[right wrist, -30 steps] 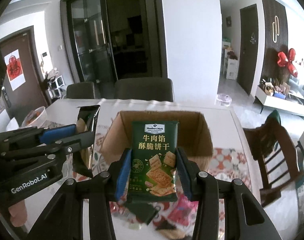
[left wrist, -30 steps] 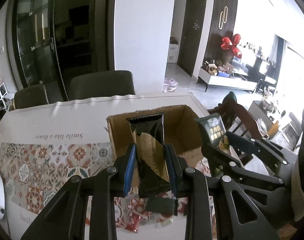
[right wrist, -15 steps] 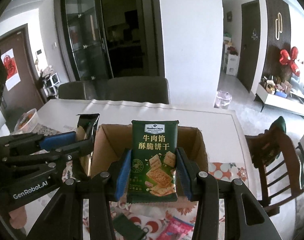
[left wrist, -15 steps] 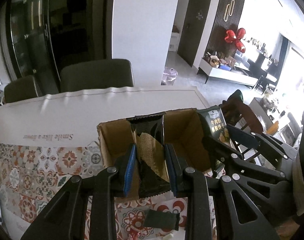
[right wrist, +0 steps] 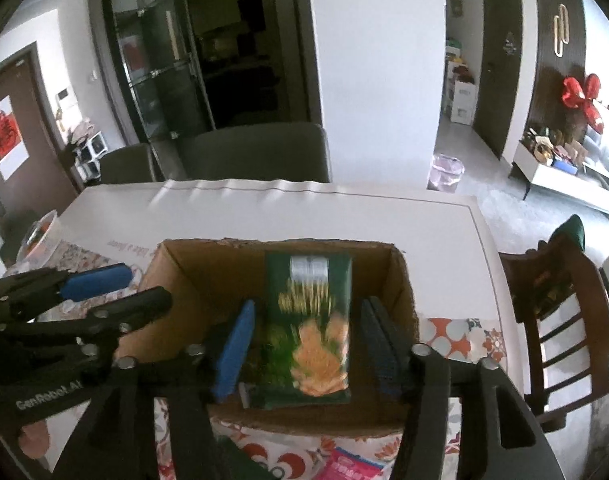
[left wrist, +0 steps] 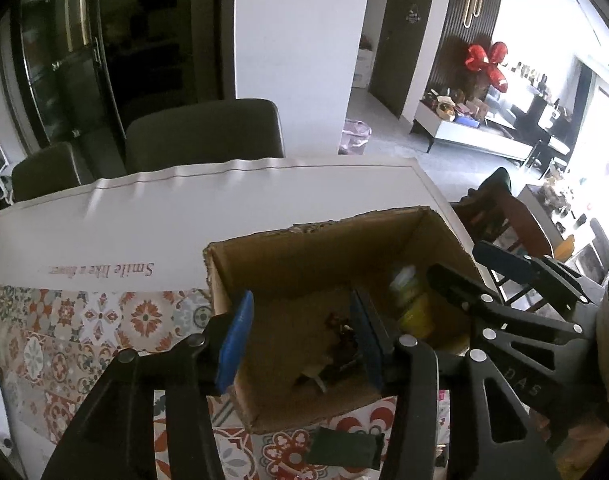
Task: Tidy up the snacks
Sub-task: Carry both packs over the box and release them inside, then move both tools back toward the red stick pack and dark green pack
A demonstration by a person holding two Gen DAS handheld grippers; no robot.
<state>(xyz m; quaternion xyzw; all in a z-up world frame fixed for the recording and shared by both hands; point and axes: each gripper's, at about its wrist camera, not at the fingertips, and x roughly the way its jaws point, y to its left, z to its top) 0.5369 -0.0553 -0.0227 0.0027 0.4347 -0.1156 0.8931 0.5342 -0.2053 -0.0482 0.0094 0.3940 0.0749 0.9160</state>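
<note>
An open cardboard box [left wrist: 324, 226] [right wrist: 276, 243] stands on the table. My left gripper [left wrist: 302, 338] hangs over it with its jaws opening and nothing between the blue pads. Below them a dark wrapper [left wrist: 336, 326] lies on the box floor. My right gripper [right wrist: 306, 348] is also above the box, jaws opening. A green cracker packet [right wrist: 310, 328] is blurred between its pads, with a gap on each side. In the left wrist view the right gripper [left wrist: 458, 260] reaches over the box's right wall. The left gripper [right wrist: 144, 284] shows at the left of the right wrist view.
A patterned tablecloth [left wrist: 84, 320] covers the table. A dark green packet [left wrist: 344, 446] and a pink packet [right wrist: 352, 466] lie in front of the box. Two padded chairs [right wrist: 256, 152] stand behind the table, a wooden chair [right wrist: 560, 312] to its right, and a bowl [right wrist: 40, 232] at far left.
Both grippers came forward over the box and spread their jaws. The black-and-gold packet has left the left gripper. The green packet is slipping down between the right pads.
</note>
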